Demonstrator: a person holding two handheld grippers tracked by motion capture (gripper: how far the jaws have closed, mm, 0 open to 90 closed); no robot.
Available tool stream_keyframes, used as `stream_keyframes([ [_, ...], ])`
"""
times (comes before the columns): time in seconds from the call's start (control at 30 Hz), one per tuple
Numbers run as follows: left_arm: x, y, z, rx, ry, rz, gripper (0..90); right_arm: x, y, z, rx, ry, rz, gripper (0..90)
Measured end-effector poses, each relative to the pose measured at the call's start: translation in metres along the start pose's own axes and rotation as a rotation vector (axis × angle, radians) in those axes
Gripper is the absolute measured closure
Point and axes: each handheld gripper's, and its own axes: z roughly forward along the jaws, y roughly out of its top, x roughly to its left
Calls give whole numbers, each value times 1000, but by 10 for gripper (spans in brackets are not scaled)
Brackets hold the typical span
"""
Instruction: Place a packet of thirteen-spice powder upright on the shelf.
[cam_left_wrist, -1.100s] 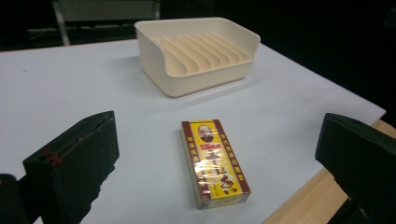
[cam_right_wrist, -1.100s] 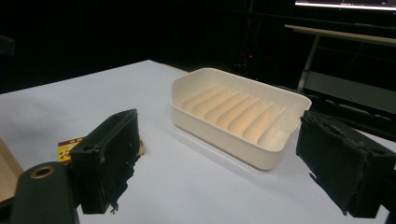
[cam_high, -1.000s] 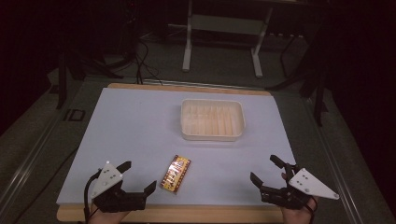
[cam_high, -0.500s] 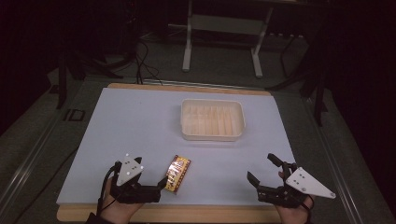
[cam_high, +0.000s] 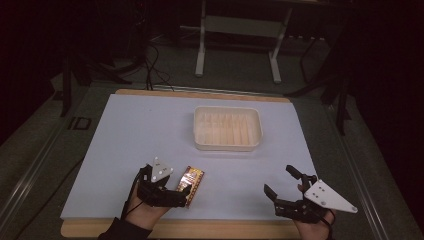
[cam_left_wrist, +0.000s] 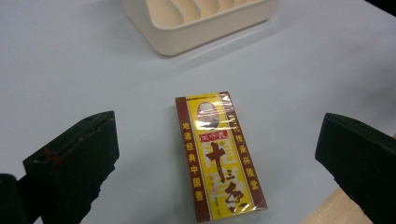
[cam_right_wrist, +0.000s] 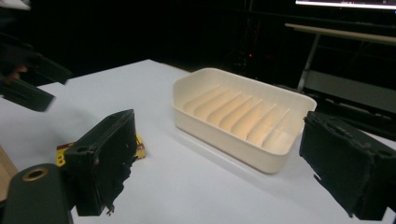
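looks like the approach step of a pick: the left gripper (cam_high: 186, 192) is lined up on the yellow box (cam_high: 192, 179) and nothing is gripped yet. in the left gripper view its jaws stand wide apart with the yellow box (cam_left_wrist: 217, 156) lying flat between them, long side running away from the camera, bare table on both sides of it. so the jaws straddle it but neither one touches, as far as i can tell.

the box sits near the front edge of the tabletop (cam_high: 130, 130), left of the middle, wrapped in shiny film with red borders and chinese print. the cream tray (cam_high: 227, 128) with the ribbed bottom sits further back, around the middle of the tabletop and well apart from the box. my guess is that's where the box ends up.

next move, i reckon: ease the left gripper a bit further forward and down so the jaws sit on the box's long sides, then close. that film looks slippery, so a square grip matters or it'll twist out.

the right gripper (cam_high: 283, 187) hangs near the front right corner, jaws apart too and holding nothing. in the right gripper view it looks toward the tray (cam_right_wrist: 240, 116).
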Motion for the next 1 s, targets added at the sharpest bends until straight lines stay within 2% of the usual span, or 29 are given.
stream_keyframes([
  [0.07,-1,1,2,-1,7,-8,1,0,0,0,-2,-3,-2,112],
  [0.1,-3,4,8,18,2,-14,1,1,0,0,-1,1,-5,124],
  [0.17,-4,5,11,23,4,-17,1,1,0,0,-1,0,-6,124],
  [0.2,-6,8,18,43,-5,-16,1,1,0,0,2,0,-4,124],
  [0.4,-11,14,43,101,32,0,2,1,0,1,11,-5,1,125],
  [0.5,-11,15,49,117,38,-2,10,0,-1,1,13,-3,3,125],
  [0.6,-10,17,57,137,41,-21,10,0,-1,2,14,-2,2,125],
  [0.67,-8,17,64,157,59,-31,10,0,-2,2,17,1,5,125],
  [0.87,-8,19,75,197,58,-29,15,0,-2,3,26,5,9,126],
  [0.9,-9,20,80,219,65,-25,15,-1,-3,3,27,5,11,126],
  [0.93,-9,20,80,219,65,-25,15,-1,-3,3,29,8,13,126],
  [0.97,-10,20,85,232,88,-34,15,-1,-3,4,31,8,14,126],
  [1.0,-9,21,88,244,91,-36,15,-1,-3,3,30,5,13,126],
])
